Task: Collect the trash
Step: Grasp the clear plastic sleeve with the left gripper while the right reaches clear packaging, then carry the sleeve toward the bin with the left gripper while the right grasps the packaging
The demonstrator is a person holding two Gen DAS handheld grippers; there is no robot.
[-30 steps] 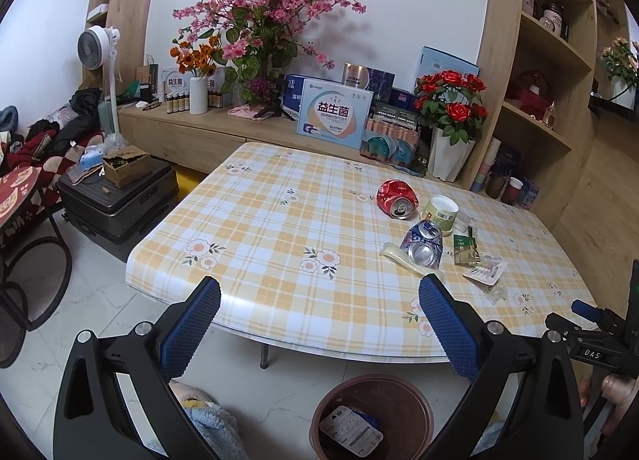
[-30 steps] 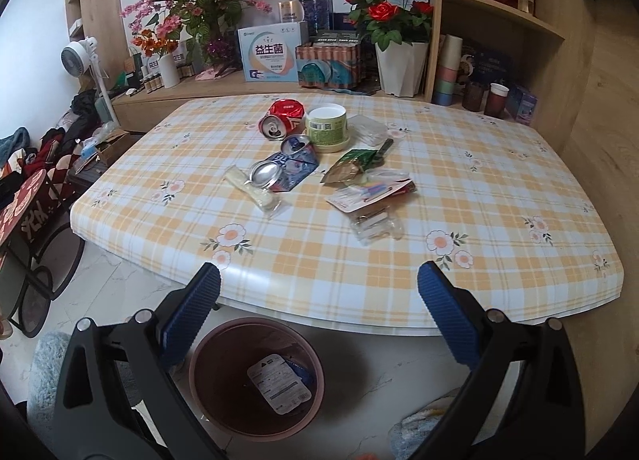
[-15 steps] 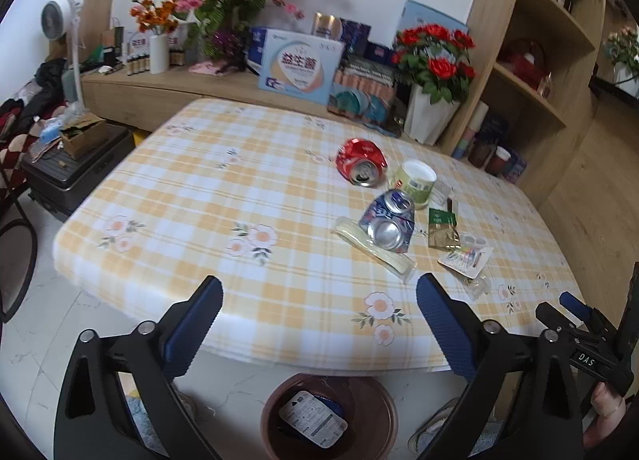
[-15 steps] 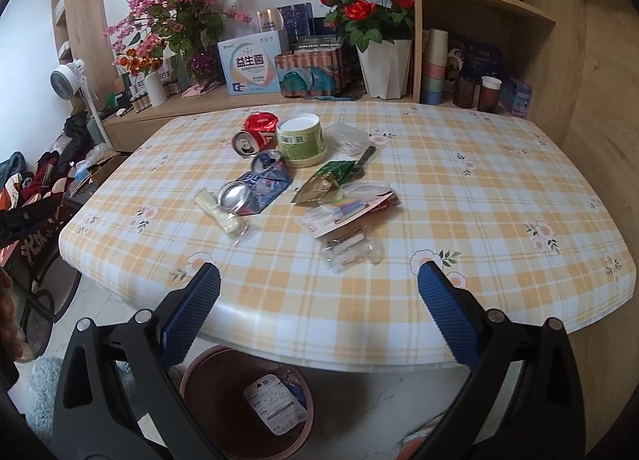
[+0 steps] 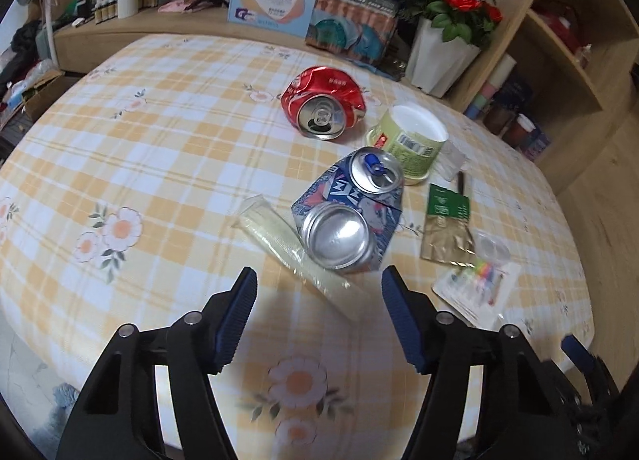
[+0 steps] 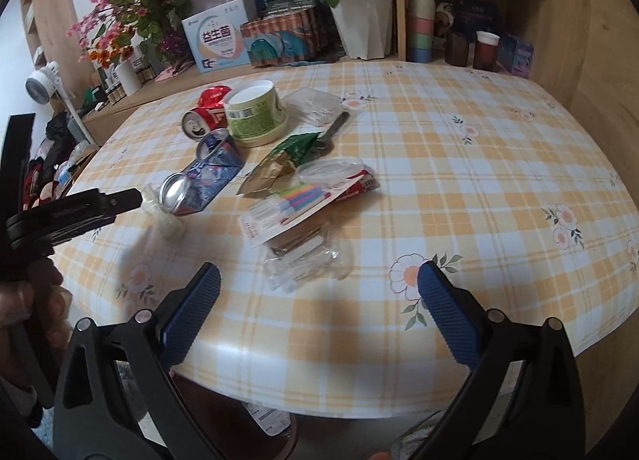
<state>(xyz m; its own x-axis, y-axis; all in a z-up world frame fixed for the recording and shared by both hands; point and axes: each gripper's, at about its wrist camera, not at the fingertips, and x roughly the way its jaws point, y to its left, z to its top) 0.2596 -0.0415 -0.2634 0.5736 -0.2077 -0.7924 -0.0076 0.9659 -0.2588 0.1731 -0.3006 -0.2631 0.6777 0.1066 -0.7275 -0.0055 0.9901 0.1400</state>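
**A:** Left claw is hovering over the near edge of the table, jaws spread wide and gripping nothing. Just ahead of its tips a long clear wrapper is lying slantwise.

**B:** And touching that wrapper's far side, the crushed blue can is lying flattened, silver base facing the claw.

**A:** Beyond it, a dented red can is lying on its side beside a green paper cup that is sitting upside down.

**B:** Right claw is hanging wide too, holding nothing, with crumpled clear plastic directly ahead.

**A:** Past that, a card of coloured pens, then a green-and-gold sachet.

**B:** Nothing is blocking either claw. Below the table edge, a brown bin is peeking out.
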